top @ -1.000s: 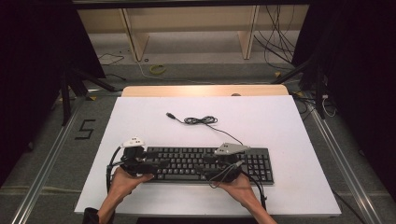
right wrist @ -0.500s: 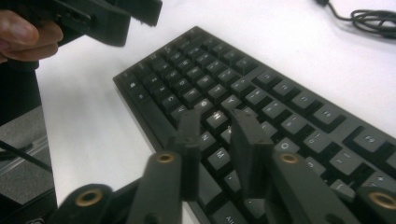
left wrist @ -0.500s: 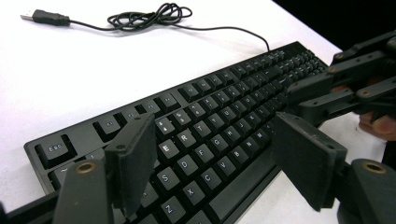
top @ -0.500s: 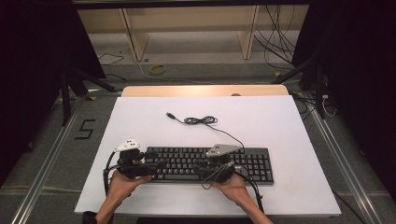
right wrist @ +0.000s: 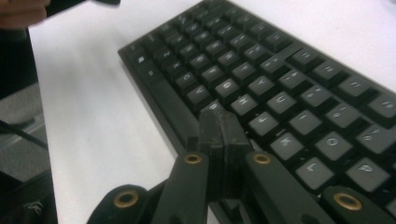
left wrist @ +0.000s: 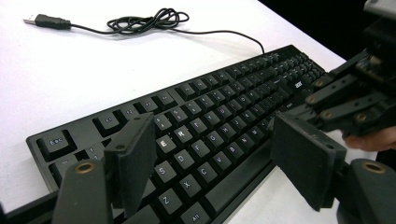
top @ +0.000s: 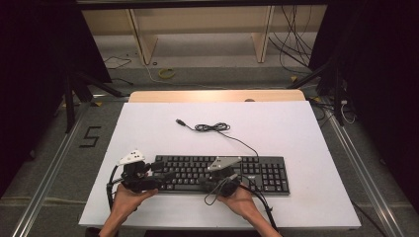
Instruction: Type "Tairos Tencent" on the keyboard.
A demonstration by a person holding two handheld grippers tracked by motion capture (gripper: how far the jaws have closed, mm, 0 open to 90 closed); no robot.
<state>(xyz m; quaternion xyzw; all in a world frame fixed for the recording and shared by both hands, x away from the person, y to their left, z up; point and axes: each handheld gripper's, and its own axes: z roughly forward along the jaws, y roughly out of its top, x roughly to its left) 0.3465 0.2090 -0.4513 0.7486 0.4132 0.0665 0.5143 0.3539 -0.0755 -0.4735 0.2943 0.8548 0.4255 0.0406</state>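
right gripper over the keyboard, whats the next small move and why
Probably press straight down: the right gripper has its fingers closed together, tip just above the keyboard's near key rows, like a poking finger. The left gripper is open.

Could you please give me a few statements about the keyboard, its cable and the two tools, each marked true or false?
1. The left tool is open over the keyboard. True.
2. The right tool has its jaws spread wide. False: they are pressed together, with nothing between them.
3. The cable lies partly coiled on the white table beyond the keyboard. True.
4. The USB plug is plugged into a socket. False: it lies loose on the table.
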